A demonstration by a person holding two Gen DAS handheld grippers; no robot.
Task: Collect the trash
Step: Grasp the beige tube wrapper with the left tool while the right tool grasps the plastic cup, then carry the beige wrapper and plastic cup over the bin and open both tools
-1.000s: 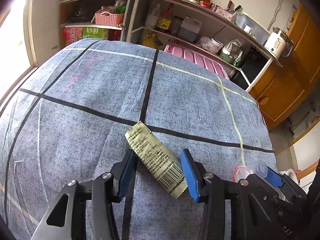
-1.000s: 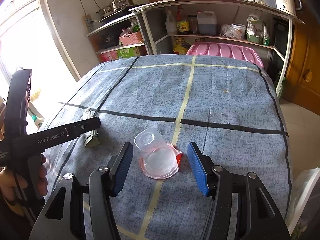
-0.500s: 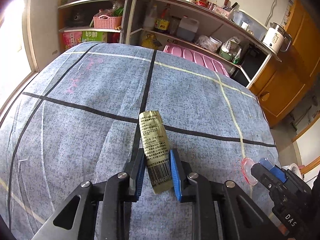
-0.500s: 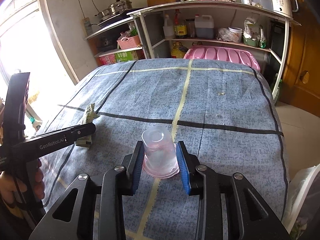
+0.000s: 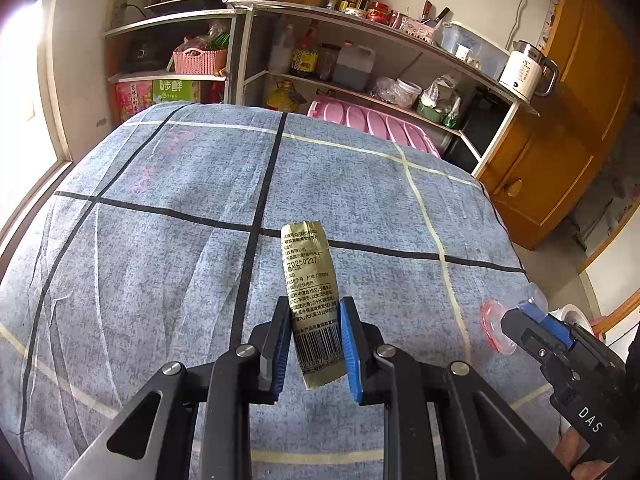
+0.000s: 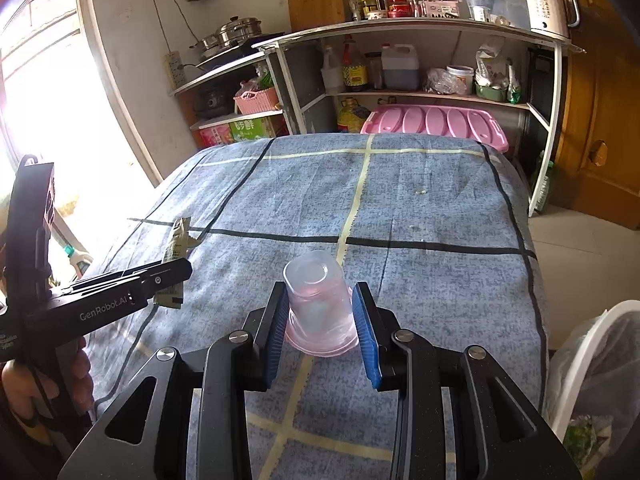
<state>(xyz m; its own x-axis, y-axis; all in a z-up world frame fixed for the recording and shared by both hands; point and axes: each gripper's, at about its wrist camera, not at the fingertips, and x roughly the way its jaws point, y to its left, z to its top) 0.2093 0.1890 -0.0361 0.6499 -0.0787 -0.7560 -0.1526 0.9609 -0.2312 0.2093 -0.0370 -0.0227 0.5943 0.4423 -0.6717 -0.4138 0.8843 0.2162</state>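
We see the left gripper (image 5: 313, 342) low-centre in the left wrist view, its blue pads pinched narrow on the gold wrapper (image 5: 310, 292), which sticks up and fwd from between them w/ barcode end nearest the cam and a printed date on its upper half. In the right wrist view the same wrapper (image 6: 176, 246) shows at mid-left, clamped in the left gripper (image 6: 168, 280). The right gripper (image 6: 321, 330), bottom centre of its own view, is closed on a clear plastic cup (image 6: 318, 306), upside down, pinkish rim toward the cam, pads pressing both sides. Cup also visible at the right edge of the left wrist view (image 5: 496, 330), in the right gripper (image 5: 516, 320). Both items sit over the blue checked cloth (image 6: 420, 216); whether they touch it we can't tell. A white bin w/ liner (image 6: 592, 380) is at lower right of the right wrist view, beside the cloth edge. Shelving (image 6: 400, 32) w/ bottles fills the top of the frame.
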